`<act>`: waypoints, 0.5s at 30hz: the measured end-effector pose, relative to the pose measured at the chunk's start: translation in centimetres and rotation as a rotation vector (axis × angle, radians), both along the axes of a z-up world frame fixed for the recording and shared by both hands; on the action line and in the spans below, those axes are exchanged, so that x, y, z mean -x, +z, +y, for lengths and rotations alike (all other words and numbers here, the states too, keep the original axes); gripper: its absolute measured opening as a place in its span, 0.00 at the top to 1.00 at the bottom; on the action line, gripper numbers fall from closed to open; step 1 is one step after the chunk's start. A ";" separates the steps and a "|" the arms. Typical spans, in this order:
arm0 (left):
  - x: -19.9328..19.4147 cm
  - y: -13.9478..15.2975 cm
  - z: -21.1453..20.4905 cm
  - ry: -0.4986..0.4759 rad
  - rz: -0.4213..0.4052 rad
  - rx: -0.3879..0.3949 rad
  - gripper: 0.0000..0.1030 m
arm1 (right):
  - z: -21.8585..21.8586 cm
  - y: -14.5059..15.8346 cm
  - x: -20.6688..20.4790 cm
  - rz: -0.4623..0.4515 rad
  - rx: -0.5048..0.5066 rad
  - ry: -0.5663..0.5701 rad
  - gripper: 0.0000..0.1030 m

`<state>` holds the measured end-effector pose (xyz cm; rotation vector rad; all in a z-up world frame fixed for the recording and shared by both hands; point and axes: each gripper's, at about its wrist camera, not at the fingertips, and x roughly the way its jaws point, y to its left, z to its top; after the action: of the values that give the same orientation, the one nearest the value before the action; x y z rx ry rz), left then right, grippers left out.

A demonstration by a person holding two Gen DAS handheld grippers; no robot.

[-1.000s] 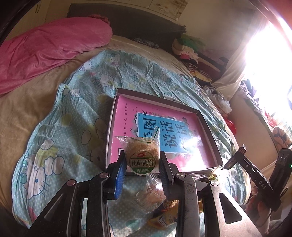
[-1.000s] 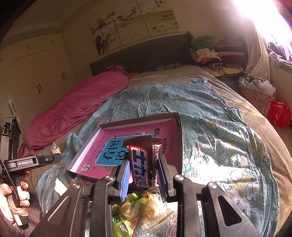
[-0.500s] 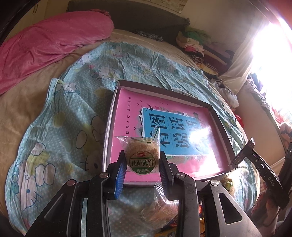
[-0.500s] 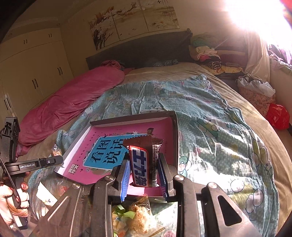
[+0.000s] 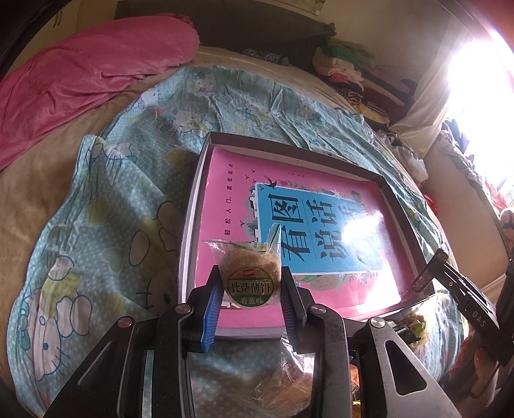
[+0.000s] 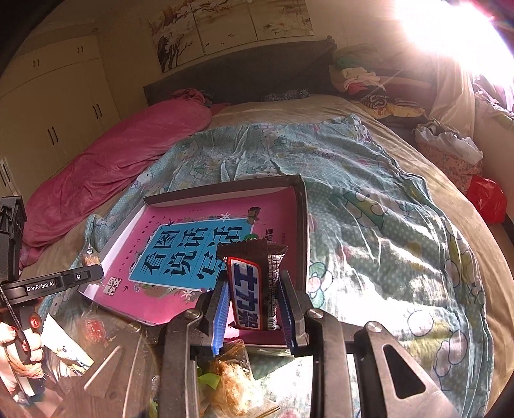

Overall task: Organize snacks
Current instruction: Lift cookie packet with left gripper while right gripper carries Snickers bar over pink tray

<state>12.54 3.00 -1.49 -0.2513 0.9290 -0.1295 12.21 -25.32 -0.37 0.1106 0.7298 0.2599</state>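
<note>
Left gripper (image 5: 250,291): its jaws are clamping a round cracker packet (image 5: 249,273), green label facing the camera, over the near edge of the tray.
Right gripper (image 6: 253,305): its jaws are pressing shut on a chocolate bar (image 6: 249,283), held above the tray's near right corner.
Tray (image 5: 390,189): a shallow dark-rimmed box is lying on the patterned sheet (image 5: 106,205); a pink book (image 5: 321,225) with a blue title panel is filling its floor.
Cracker packet, pose: it is standing upright between the pads, its crimped top pointing away from the camera and one corner sticking up at the right.
Chocolate bar, long axis: it is running from near to far along the fingers, its torn-looking brown end pointing at the far side of the tray.
Left wrist view only: the tip of the right gripper is entering at the right edge, just beside the tray's near right corner.
Right wrist view only: a hand (image 6: 22,340) is gripping the left tool's handle at far left; cupboards (image 6: 54,106) and wall pictures (image 6: 231,29) are showing beyond the bed.
Both views: loose wrapped snacks (image 6: 234,382) are lying under the grippers, near the camera.
</note>
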 end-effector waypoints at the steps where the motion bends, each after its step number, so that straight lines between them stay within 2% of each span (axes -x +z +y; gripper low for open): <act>1: -0.1 0.0 0.0 -0.001 0.000 -0.001 0.66 | 0.1 -0.1 -0.1 0.002 0.001 0.000 0.72; 15: -1.3 -0.7 -0.6 0.002 0.013 -0.054 0.66 | 0.4 -1.4 -1.1 0.039 0.020 0.001 0.72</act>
<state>13.82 2.36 -2.17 -0.2030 0.9441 -0.1006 13.29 -24.89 -1.74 0.0967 0.7709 0.2518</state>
